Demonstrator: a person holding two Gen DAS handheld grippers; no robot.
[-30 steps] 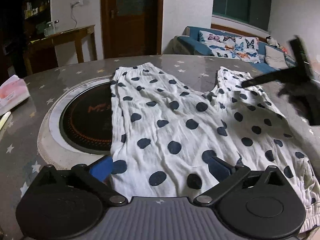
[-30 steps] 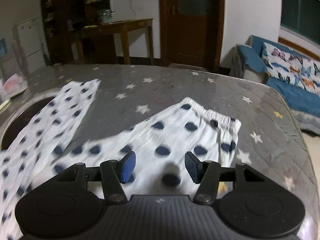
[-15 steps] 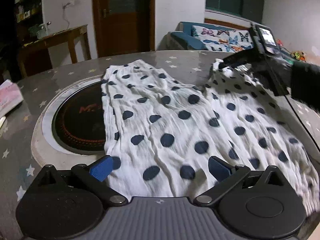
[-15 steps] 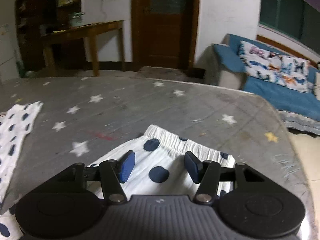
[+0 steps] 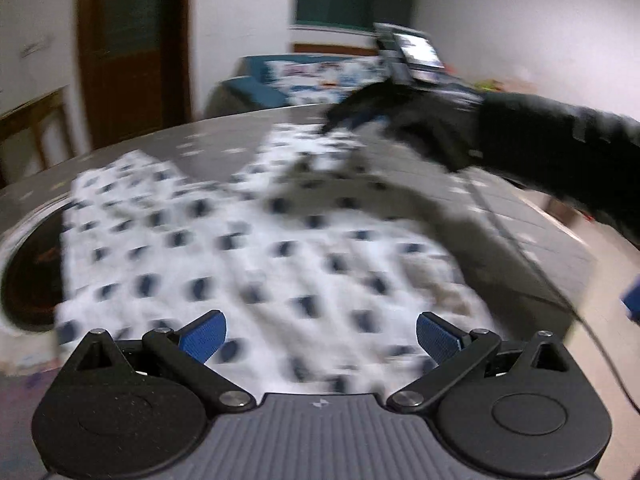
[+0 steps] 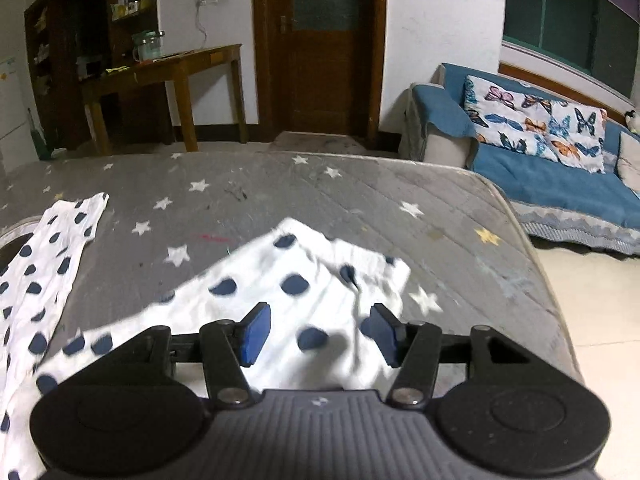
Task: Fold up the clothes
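White trousers with dark blue dots (image 5: 248, 256) lie spread on the grey star-patterned table (image 6: 320, 188). The left wrist view is blurred by motion. My left gripper (image 5: 318, 334) is open, low over the waist end of the trousers. My right gripper (image 6: 318, 334) is open just above the end of the right trouser leg (image 6: 304, 280), whose hem looks rumpled. It also shows in the left wrist view (image 5: 352, 120) at the far end of that leg. The other leg (image 6: 44, 256) lies flat at the left.
A round dark hotplate (image 5: 28, 276) is set into the table, partly under the trousers' left side. A blue sofa with butterfly cushions (image 6: 552, 148) stands to the right beyond the table edge. A wooden side table (image 6: 168, 76) and a door (image 6: 324, 48) are behind.
My left gripper has swung to the right along the waist end. My right gripper has stayed at the right leg's end, and the hem there has shifted and bunched.
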